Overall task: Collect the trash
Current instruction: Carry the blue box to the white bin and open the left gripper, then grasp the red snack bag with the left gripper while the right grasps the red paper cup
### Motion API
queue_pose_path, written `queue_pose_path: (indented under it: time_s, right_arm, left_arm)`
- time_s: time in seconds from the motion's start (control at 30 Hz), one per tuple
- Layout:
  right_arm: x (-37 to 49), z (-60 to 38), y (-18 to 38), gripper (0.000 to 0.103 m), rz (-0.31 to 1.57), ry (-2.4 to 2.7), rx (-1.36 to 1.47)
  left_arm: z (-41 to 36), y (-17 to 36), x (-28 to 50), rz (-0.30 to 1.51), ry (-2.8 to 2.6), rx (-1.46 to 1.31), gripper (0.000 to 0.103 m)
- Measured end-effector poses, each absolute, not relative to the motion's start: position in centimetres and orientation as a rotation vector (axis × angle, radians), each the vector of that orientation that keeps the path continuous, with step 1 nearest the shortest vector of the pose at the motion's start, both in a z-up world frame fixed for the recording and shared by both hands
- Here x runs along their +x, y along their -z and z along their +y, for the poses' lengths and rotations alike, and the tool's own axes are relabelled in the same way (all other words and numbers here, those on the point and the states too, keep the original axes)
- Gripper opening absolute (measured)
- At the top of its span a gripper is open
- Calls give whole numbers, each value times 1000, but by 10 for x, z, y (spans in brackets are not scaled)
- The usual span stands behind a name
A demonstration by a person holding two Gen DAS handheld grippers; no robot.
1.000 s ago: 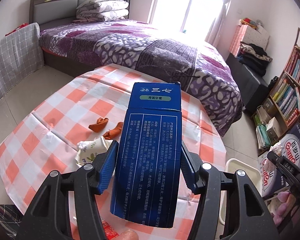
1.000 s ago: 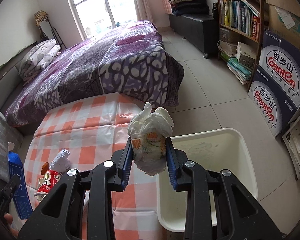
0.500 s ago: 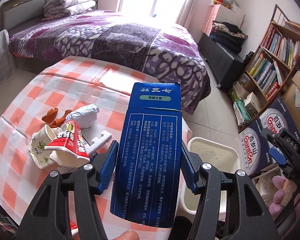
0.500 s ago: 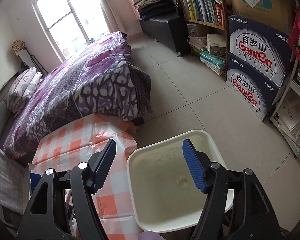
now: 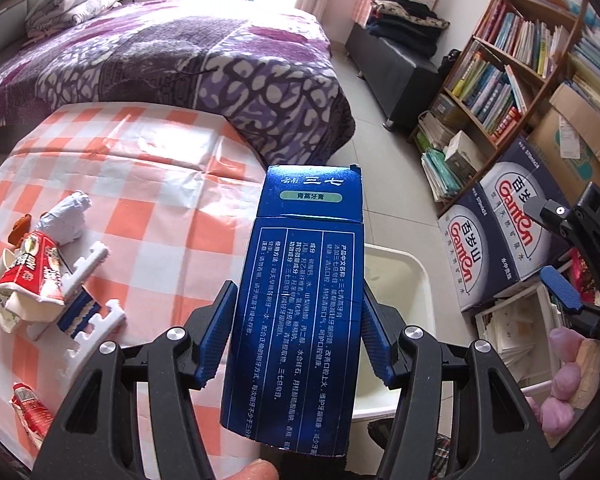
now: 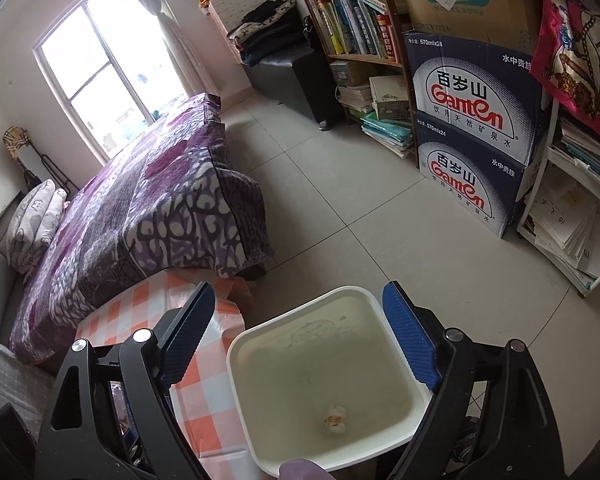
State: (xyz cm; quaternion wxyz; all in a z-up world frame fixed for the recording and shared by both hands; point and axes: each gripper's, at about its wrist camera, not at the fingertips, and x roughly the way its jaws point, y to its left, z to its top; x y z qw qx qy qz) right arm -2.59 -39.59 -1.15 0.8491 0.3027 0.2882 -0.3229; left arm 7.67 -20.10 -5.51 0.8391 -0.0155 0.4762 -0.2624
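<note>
The blue toothpaste box looks light, probably empty, stiff along its edges but easily crushed across its broad faces, so its narrow sides suit gripping. The left claw clasps exactly there, holding it between counter and white bin. The right claw, empty above the bin, is spreading wider.

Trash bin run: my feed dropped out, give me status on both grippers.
Left gripper shut on blue toothpaste box. Right gripper empty, jaws opening over white bin; crumpled wad inside. Nothing blocking.
</note>
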Motion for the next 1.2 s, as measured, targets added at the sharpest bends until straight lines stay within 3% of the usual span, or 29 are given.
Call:
queue_pose_path:
  time_s: [0.23,0.3,0.5,0.87,1.2]
  right_arm:
    - [-36,-412,14,84,600,708,685]
    - [-37,-414,14,84,595,712,691]
    - [-37,-412,13,90,583,717,683]
    - [-5,-371,25,96,684,641,567]
    - [29,-316,43,96,820,497,497]
  left_arm:
    - [-240,59,78,1051,637,-36,61]
    - [-244,59,80,1064,651,-45,74]
    - [-236,59,81,1052,626,-38,75]
    - [-171,71,72,1028,451,3,88]
    - [-70,98,59,1082,151,41,89]
